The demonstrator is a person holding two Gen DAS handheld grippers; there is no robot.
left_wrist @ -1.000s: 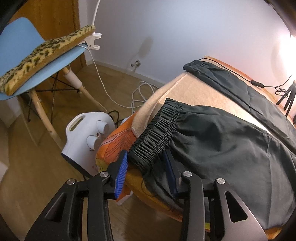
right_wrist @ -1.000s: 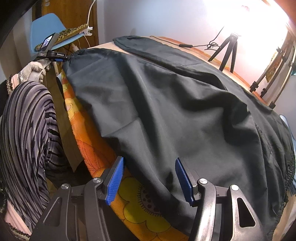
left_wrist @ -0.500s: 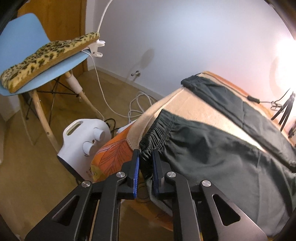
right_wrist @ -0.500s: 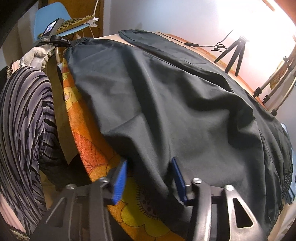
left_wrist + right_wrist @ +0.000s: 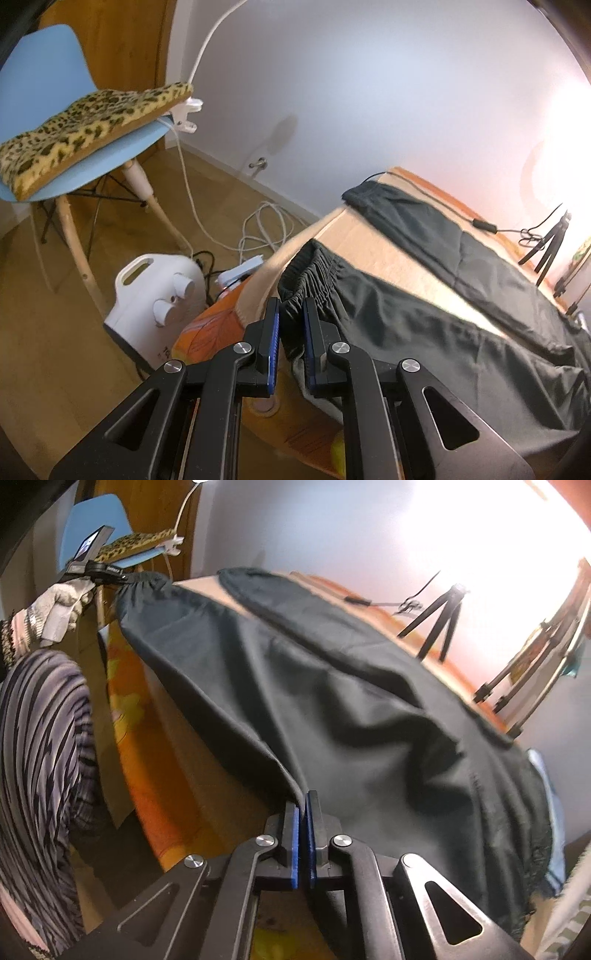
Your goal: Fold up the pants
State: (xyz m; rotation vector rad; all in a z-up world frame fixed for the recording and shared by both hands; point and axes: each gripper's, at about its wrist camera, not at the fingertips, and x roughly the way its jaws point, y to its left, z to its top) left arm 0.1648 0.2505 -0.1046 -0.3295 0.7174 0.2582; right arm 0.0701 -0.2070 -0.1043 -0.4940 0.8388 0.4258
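Observation:
Dark grey pants (image 5: 424, 328) lie spread on a bed with an orange flowered cover (image 5: 210, 332). My left gripper (image 5: 291, 314) is shut on the gathered elastic cuff of the near leg (image 5: 310, 269) at the bed's corner. The other leg (image 5: 424, 229) lies farther back on the beige sheet. In the right wrist view my right gripper (image 5: 303, 805) is shut on the near edge of the pants (image 5: 332, 701) and lifts it off the cover. The left gripper (image 5: 99, 568) shows far left there, holding the cuff.
A blue chair with a leopard cushion (image 5: 85, 122), a white heater (image 5: 159, 295) and coiled cables (image 5: 262, 229) stand on the wooden floor left of the bed. A black tripod (image 5: 439, 616) and a cable lie at the bed's far side. My striped clothing (image 5: 40, 757) is at left.
Both grippers closed: the left on the cuff, the right on the pants' near edge. Both have since lifted the fabric up off the bed cover.

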